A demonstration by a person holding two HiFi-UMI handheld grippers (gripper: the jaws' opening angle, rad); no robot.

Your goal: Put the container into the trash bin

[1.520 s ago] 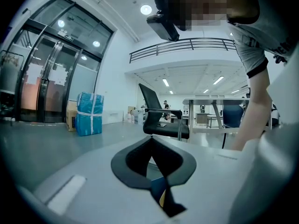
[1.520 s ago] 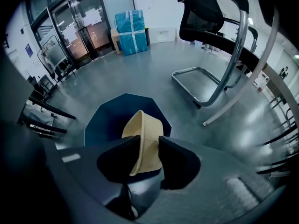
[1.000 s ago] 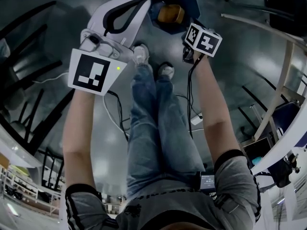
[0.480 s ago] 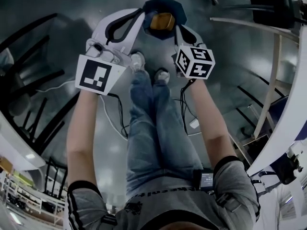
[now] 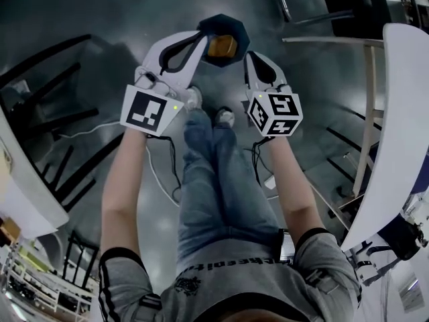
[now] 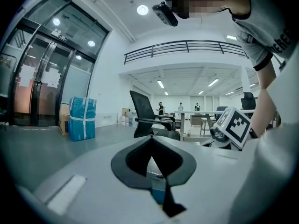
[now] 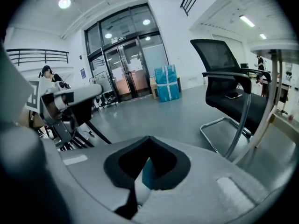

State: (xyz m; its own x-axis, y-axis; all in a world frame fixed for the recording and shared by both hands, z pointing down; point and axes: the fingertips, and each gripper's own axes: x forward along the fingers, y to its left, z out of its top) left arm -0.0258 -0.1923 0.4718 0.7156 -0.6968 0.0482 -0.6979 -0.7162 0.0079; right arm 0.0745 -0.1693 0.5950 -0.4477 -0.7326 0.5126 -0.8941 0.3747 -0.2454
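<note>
The dark blue trash bin [image 5: 225, 25] stands on the grey floor ahead of the person's shoes. An orange-brown container [image 5: 220, 46] lies inside it. My left gripper [image 5: 198, 37] hangs over the bin's left rim, its white jaws closed with nothing between them. My right gripper [image 5: 249, 57] hovers by the bin's right rim, also shut and empty. In the left gripper view the jaws [image 6: 150, 139] meet at their tips, and the right gripper's marker cube [image 6: 233, 125] shows at the right. The right gripper view shows its own jaws [image 7: 148, 139] closed, with the left gripper [image 7: 70, 97] at the left.
A white table [image 5: 402, 113] runs along the right, with metal chair legs [image 5: 369, 113] beside it. Black chairs [image 5: 47, 86] stand at the left and cables [image 5: 161, 173] trail on the floor. A black office chair [image 7: 229, 87] and a blue wrapped package [image 7: 166, 88] stand further off.
Both grippers have risen away from the bin, the right one more, and it has tilted up from pointing steeply down. The container stays inside the bin.
</note>
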